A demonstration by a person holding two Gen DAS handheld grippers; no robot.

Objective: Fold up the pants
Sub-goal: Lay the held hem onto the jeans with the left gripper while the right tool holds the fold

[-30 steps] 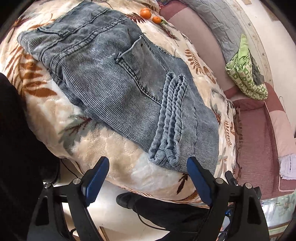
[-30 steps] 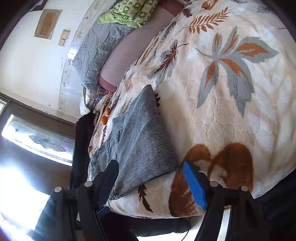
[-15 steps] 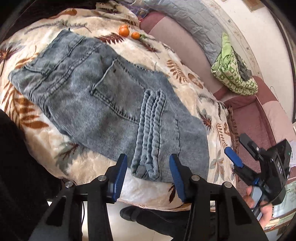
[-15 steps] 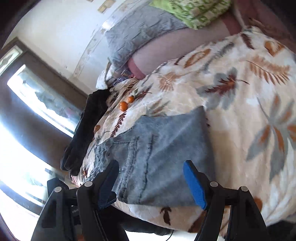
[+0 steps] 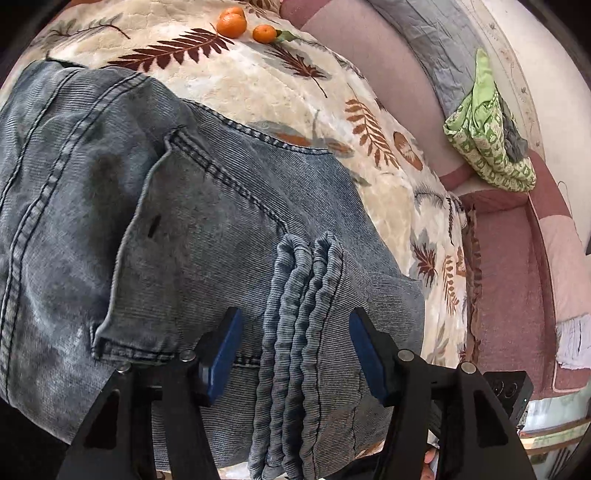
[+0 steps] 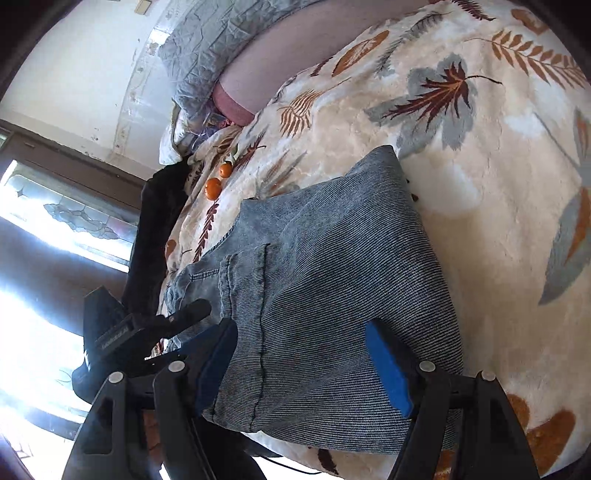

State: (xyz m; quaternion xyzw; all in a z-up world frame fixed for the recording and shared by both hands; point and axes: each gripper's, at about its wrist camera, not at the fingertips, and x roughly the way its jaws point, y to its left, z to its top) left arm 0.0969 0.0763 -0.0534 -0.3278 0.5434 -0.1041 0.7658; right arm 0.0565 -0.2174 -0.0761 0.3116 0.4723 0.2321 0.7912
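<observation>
A: Bed with the leaf-print blanket (image 5: 373, 206) carries everything. Pants (image 5: 177, 236), grey-blue denim, lie along its near edge, leg ends already laid back over the seat so the hems (image 5: 299, 332) stack by the back pocket.

B: Tools?

A: Left gripper (image 5: 295, 354) released, jaws parted either side of the hem stack, hovering, nothing pinched. Right gripper (image 6: 303, 365) likewise released, straddling the folded end (image 6: 351, 295) at the near edge.

B: Next fold, my guess: each takes a near-edge corner, bites through all layers, both lift together, carry across level.

A: Agreed. Bite deep; the hem stack is thick and ribbed, and a shallow pinch would likely shed the lower layers.

B: Hidden?

A: Waistband runs out of frame in the left view. Near edge of the pants sits behind the gripper bodies. Whether any pad touches cloth, cannot tell. Two tangerines (image 5: 245, 27) sit well apart, toward the far edge.
</observation>
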